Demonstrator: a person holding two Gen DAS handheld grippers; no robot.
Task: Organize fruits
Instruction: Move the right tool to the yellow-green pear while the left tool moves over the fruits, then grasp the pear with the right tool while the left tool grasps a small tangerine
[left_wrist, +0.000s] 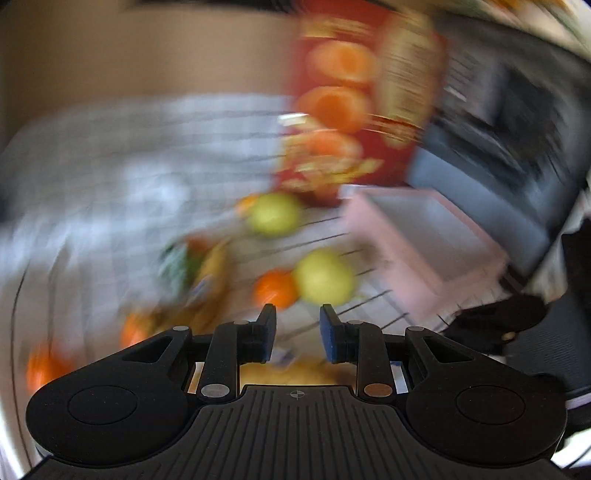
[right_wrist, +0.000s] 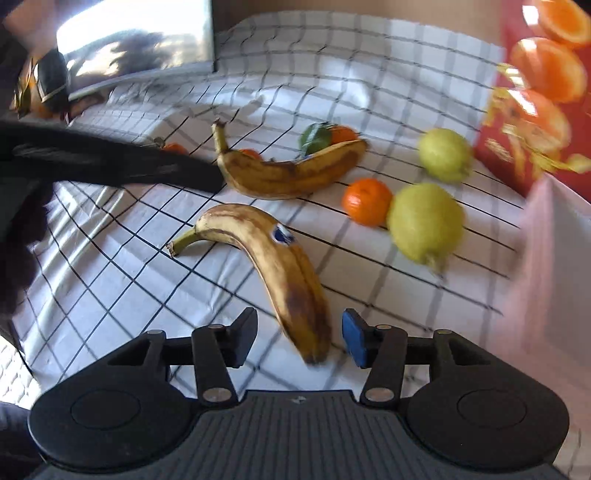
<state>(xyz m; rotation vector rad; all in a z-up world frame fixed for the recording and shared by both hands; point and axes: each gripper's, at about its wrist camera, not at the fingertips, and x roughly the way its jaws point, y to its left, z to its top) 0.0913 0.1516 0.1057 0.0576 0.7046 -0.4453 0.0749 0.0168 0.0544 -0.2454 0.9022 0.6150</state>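
Observation:
In the right wrist view a brown-spotted banana (right_wrist: 273, 258) with a blue sticker lies on the checked cloth (right_wrist: 110, 295). Its lower tip sits between the fingers of my right gripper (right_wrist: 299, 336), and the pads stand a little off its sides, so the gripper is open. Beyond it lie a second banana (right_wrist: 291, 171), two yellow-green fruits (right_wrist: 424, 221) (right_wrist: 445, 153) and a mandarin (right_wrist: 365, 201). The left wrist view is blurred. My left gripper (left_wrist: 298, 332) is shut with nothing between its pads, above a mandarin (left_wrist: 275, 290) and a yellow-green fruit (left_wrist: 325, 277).
A pink tray (right_wrist: 554, 258) (left_wrist: 424, 240) stands at the right, beside a red carton (right_wrist: 535, 92) (left_wrist: 351, 92) printed with orange halves. More mandarins, one with a green leaf (right_wrist: 341, 134), lie behind the far banana. A dark blurred shape (right_wrist: 110, 162) reaches in from the left.

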